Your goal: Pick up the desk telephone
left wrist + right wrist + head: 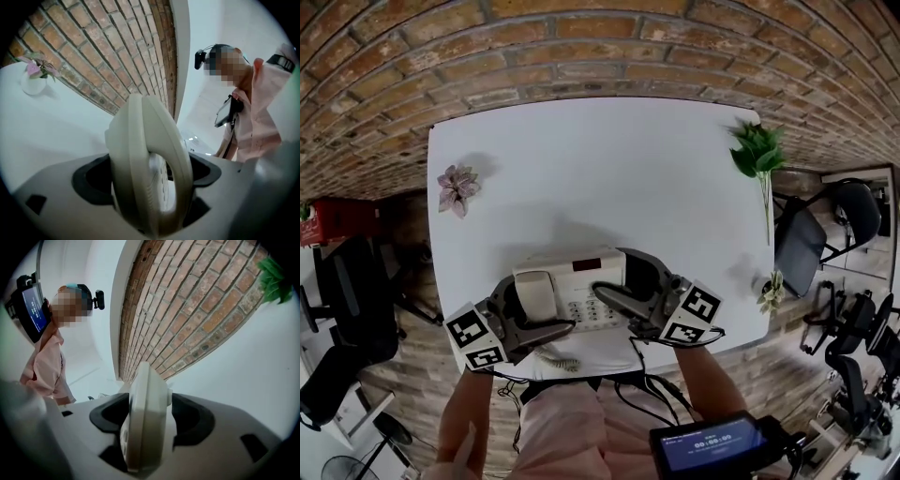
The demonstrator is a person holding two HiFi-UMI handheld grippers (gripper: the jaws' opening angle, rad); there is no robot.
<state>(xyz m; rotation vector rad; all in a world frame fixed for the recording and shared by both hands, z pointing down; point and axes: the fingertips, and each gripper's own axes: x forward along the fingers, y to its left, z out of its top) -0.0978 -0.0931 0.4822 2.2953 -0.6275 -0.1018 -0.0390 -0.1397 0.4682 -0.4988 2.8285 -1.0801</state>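
Observation:
The cream desk telephone (572,281) lies near the front edge of the white table (600,169), handset at its left. Its coiled cord (558,357) hangs over the edge. My left gripper (539,305) straddles the handset end. In the left gripper view the handset (145,154) stands between the wide-set black pads (91,180) of that gripper (147,180), and I see no firm press. My right gripper (617,278) reaches over the keypad end. In the right gripper view the phone's thin edge (145,413) fills the gap in that gripper (150,425), touching both pads.
A pink potted flower (457,187) stands at the table's left, a green sprig (759,150) at the far right corner and a small plant (772,292) at the right edge. Office chairs (811,239) flank the table. A brick wall (600,47) rises behind.

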